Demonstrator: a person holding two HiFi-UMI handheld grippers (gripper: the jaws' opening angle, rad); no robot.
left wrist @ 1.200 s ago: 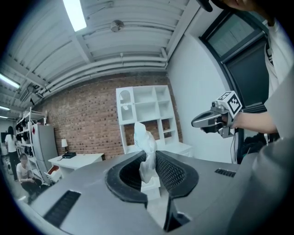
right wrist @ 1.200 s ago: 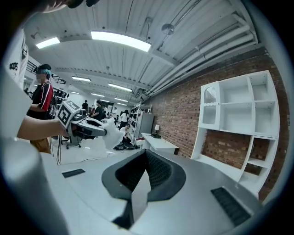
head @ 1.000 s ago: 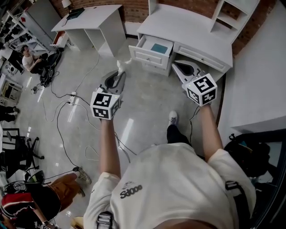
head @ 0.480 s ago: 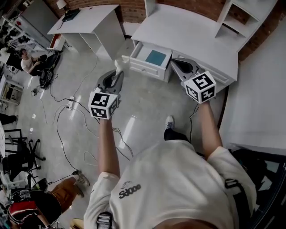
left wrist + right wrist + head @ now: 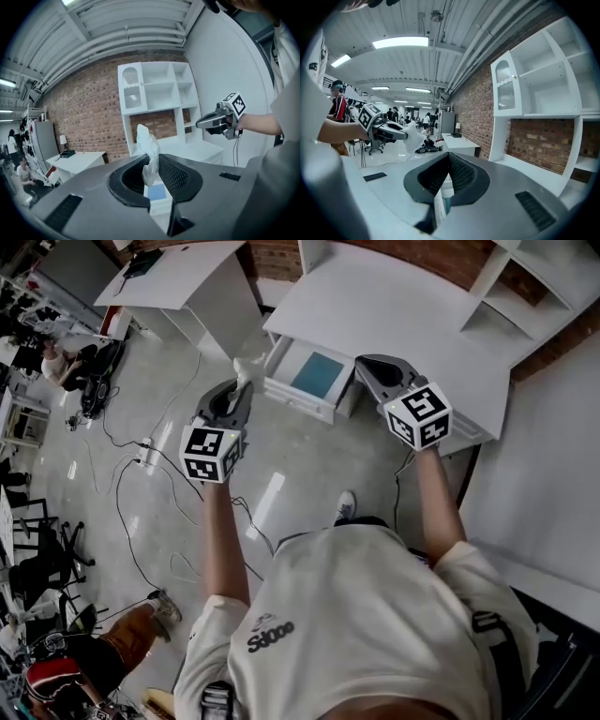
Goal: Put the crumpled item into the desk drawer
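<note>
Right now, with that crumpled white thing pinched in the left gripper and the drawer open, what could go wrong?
The left gripper pinches the crumpled item only by its lower end; most of it sticks up free, so it might slip out. The drawer is not yet under it, so an early release would probably drop it on the floor.

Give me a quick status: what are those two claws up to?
Left gripper shut on crumpled item. Right gripper shut, empty. Drawer open ahead, item not in yet. Nothing seen in the way.
</note>
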